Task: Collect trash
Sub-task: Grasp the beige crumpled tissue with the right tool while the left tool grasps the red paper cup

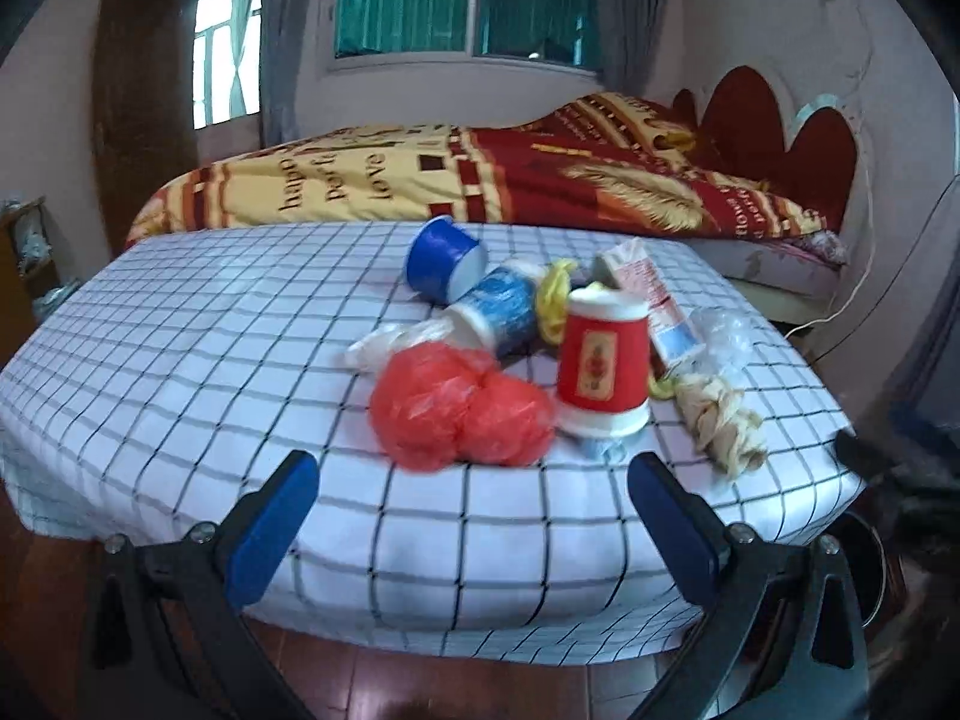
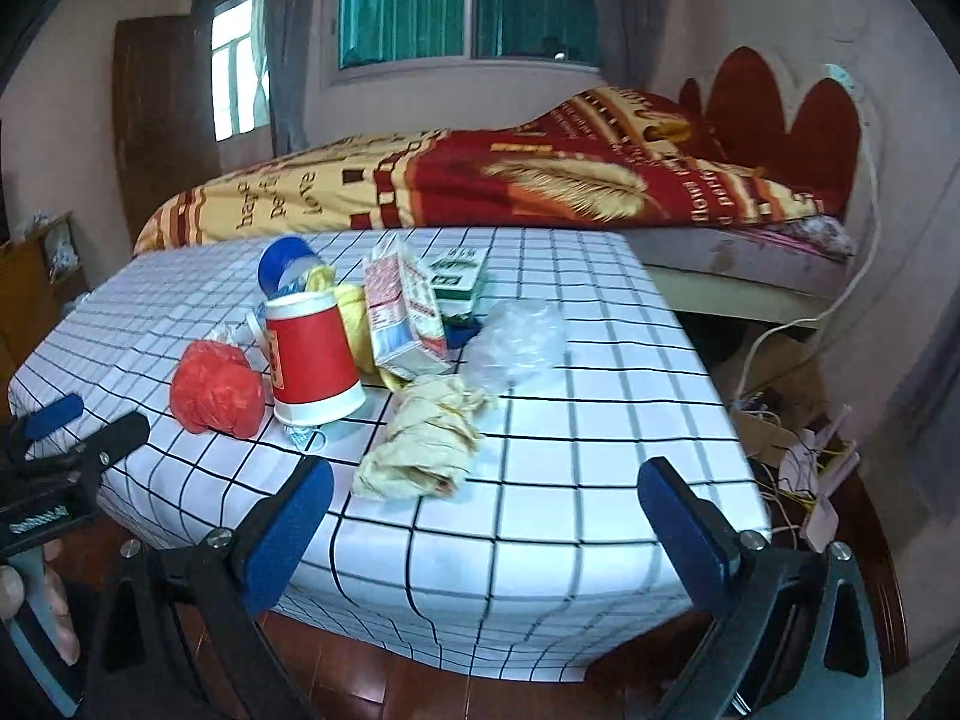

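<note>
Both tools stood at the near edge of the desk [image 1: 180,372], ahead of the trash pile. Left tool [image 1: 474,516]: jaws spread wide, nothing between them. Right tool [image 2: 486,516]: likewise released and empty. No earlier frame, so no word on jaw motion.

Landmark: the red paper cup [image 1: 600,372], inverted on its rim near the middle of the pile.

Risks, judged from this layout:
- The red cup was light and stood on its rim; a pad brushing it would probably tip it and send it rolling.
- The red plastic bag [image 1: 462,408], touching the cup on its left and nearer the left tool, looked soft; a pinch may catch only film and slip.
- The crumpled beige wrapper [image 2: 420,444], right of the cup and nearest the right tool, lay toward the desk's edge; a push could drop it to the floor.
- Both tools converging on one tight pile could collide.
- The frames were blurred, so edges were uncertain.

Count, near to far from the cup:
- red bag: 1
- beige wrapper: 1
- red cup: 1
- clear crumpled plastic [image 2: 516,342]: 1, right of the cup
- carton [image 2: 402,312]: 1, behind the cup
- yellow scrap [image 1: 555,294]: 1
- blue-patterned cup [image 1: 498,312]: 1, on its side
- plain blue cup [image 1: 444,258]: 1, farthest left
- green-printed packet [image 2: 459,273]: 1, farthest

No bin was in view.
</note>
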